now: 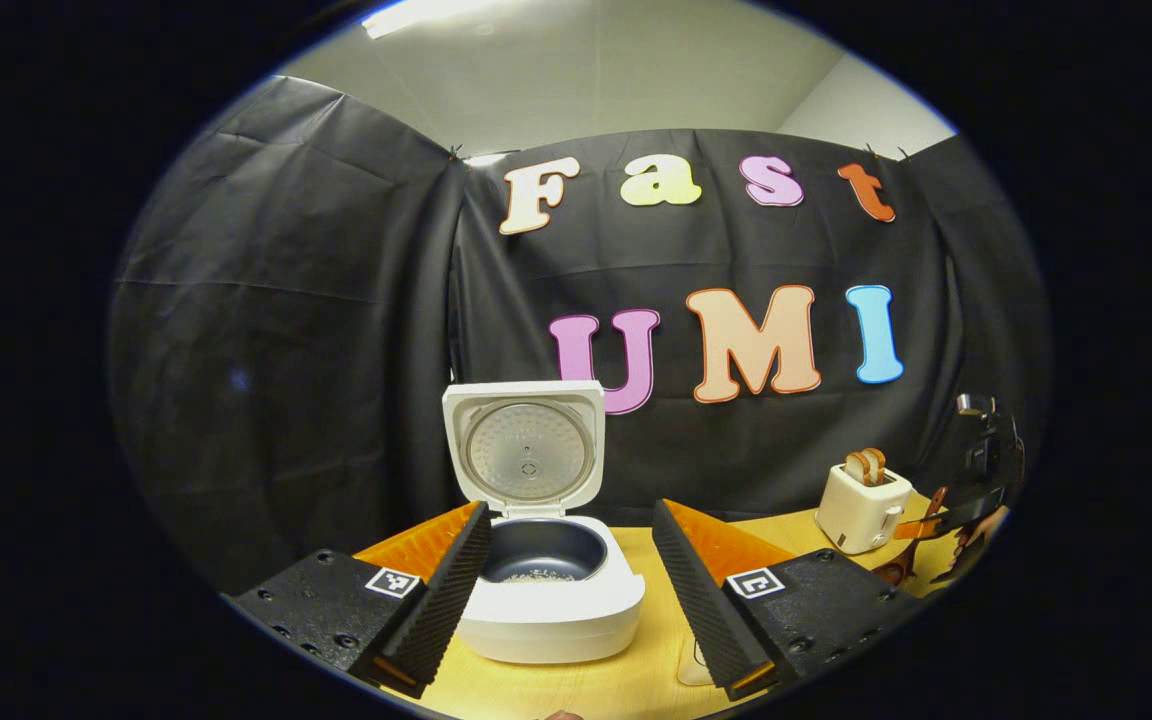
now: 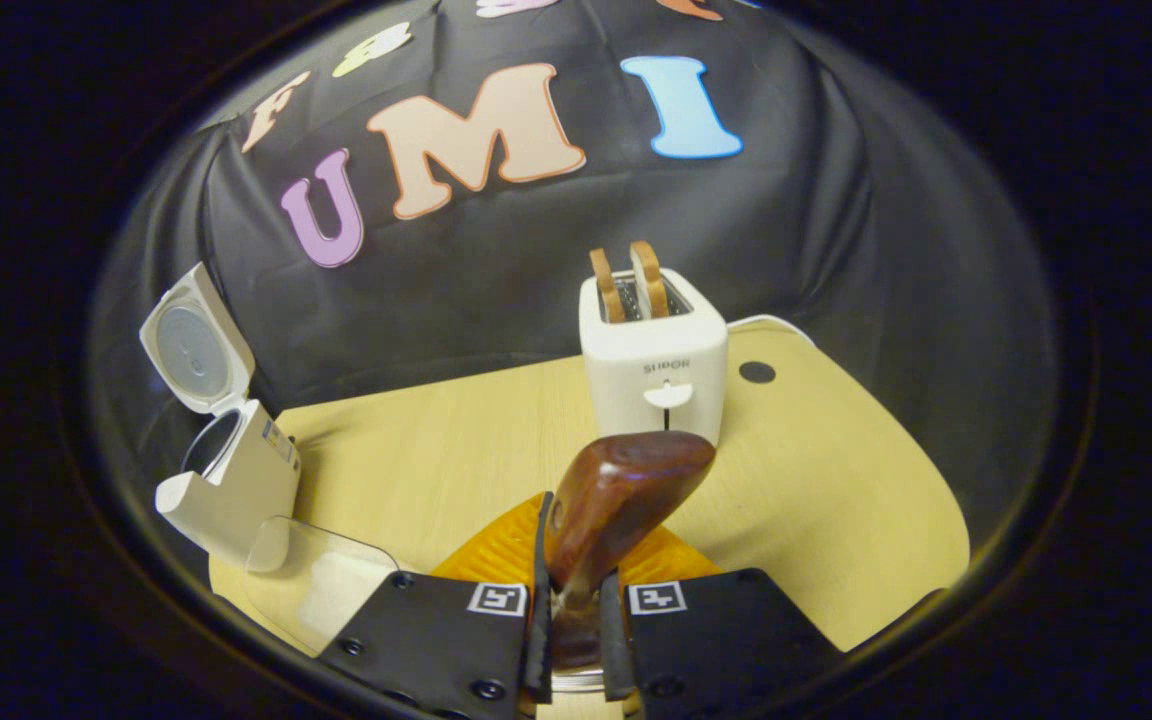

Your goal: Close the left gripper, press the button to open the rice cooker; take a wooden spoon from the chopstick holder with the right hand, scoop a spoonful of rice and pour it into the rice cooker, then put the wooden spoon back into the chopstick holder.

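Note:
The white rice cooker (image 1: 551, 600) stands open on the table, its lid (image 1: 526, 450) upright and a little rice on the floor of the dark inner pot (image 1: 541, 552). My left gripper (image 1: 571, 506) hangs in front of it, open, its fingers either side of the pot and touching nothing. In the right gripper view the cooker (image 2: 236, 480) sits far left. My right gripper (image 2: 576, 600) is shut on the handle of a dark wooden spoon (image 2: 626, 480), whose bowl points up and forward. Far right in the left gripper view, that gripper (image 1: 976, 490) holds the spoon (image 1: 935, 500).
A white toaster (image 2: 651, 360) with two slices of bread stands straight ahead of the spoon, also the toaster (image 1: 861, 510) at the back right. A clear container (image 2: 316, 580) with white rice sits beside the cooker. The wooden table (image 2: 836, 500) ends at a curved edge on the right.

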`<act>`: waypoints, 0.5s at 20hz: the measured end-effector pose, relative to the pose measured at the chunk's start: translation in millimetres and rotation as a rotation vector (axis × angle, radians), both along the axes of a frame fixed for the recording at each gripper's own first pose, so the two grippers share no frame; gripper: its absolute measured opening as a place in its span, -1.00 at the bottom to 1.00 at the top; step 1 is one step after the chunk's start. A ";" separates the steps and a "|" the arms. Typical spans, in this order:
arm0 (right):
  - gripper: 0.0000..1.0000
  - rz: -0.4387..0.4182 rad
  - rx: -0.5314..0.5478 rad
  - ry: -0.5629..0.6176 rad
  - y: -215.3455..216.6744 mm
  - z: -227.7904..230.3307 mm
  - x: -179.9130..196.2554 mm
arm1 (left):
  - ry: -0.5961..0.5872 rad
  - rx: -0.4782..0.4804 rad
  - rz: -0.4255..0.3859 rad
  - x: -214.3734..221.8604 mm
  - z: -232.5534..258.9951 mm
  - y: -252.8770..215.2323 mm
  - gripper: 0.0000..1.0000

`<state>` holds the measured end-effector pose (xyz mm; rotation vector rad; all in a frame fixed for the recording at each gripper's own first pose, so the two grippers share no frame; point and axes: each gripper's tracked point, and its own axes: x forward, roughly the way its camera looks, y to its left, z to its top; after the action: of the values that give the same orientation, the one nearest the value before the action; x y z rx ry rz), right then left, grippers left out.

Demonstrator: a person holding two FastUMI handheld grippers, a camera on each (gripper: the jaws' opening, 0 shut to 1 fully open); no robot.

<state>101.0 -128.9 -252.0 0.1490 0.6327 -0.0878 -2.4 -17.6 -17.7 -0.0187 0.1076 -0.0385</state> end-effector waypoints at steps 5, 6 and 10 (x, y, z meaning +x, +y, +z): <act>-0.55 0.005 0.004 -0.076 8.4 44.7 -8.2 | -0.009 -0.015 -0.029 0.4 1.6 -1.4 0.89; -0.55 0.008 0.016 -0.090 12.7 54.3 -9.5 | -0.013 -0.018 -0.032 0.0 2.9 -0.3 0.89; -0.57 0.044 0.016 -0.127 34.6 76.6 -14.5 | -0.019 -0.026 -0.045 -1.3 5.6 4.2 0.89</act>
<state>86.5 -94.3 -175.4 0.1546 0.5101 -0.0305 -3.7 -13.4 -12.0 -0.0415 0.0889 -0.0848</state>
